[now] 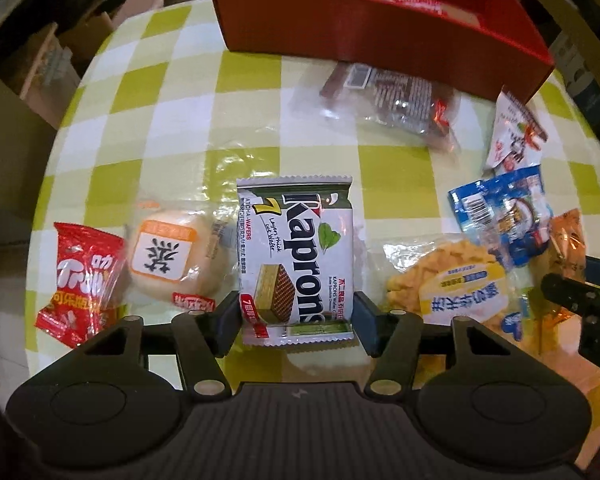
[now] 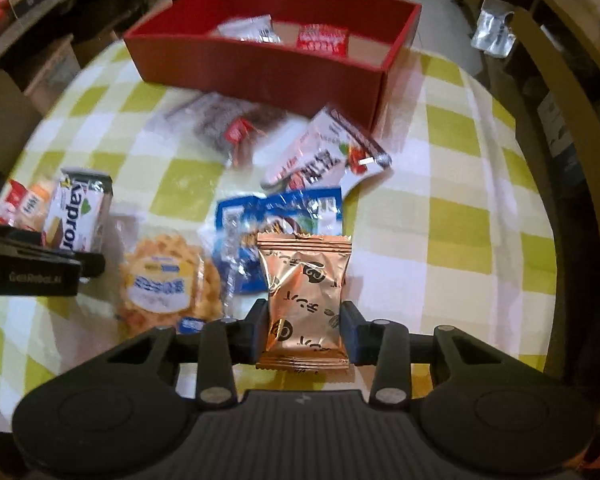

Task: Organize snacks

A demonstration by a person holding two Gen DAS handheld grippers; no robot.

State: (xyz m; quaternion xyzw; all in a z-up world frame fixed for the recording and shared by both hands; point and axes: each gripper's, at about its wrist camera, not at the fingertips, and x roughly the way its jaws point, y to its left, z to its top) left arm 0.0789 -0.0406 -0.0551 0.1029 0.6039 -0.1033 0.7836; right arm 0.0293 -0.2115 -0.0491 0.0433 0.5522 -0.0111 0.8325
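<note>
A white-and-green Kaprons wafer packet (image 1: pixel 296 256) sits between the pads of my left gripper (image 1: pixel 296 312), which is shut on its two long edges. In the right wrist view that packet (image 2: pixel 80 212) stands tilted up off the checked cloth. My right gripper (image 2: pixel 304 332) is shut on a copper foil packet (image 2: pixel 304 292), held just above the table. The red box (image 2: pixel 260 68) stands at the far side with a white and a red packet inside; its front wall (image 1: pixel 380 24) fills the top of the left wrist view.
Loose on the green-checked cloth (image 1: pixel 172 120) lie a red packet (image 1: pixel 82 280), a round bun (image 1: pixel 168 256), yellow crisps (image 1: pixel 448 280), a blue packet (image 1: pixel 504 212), a white packet (image 1: pixel 512 132) and a clear brown one (image 1: pixel 396 100). A wooden chair (image 2: pixel 560 120) stands at the right.
</note>
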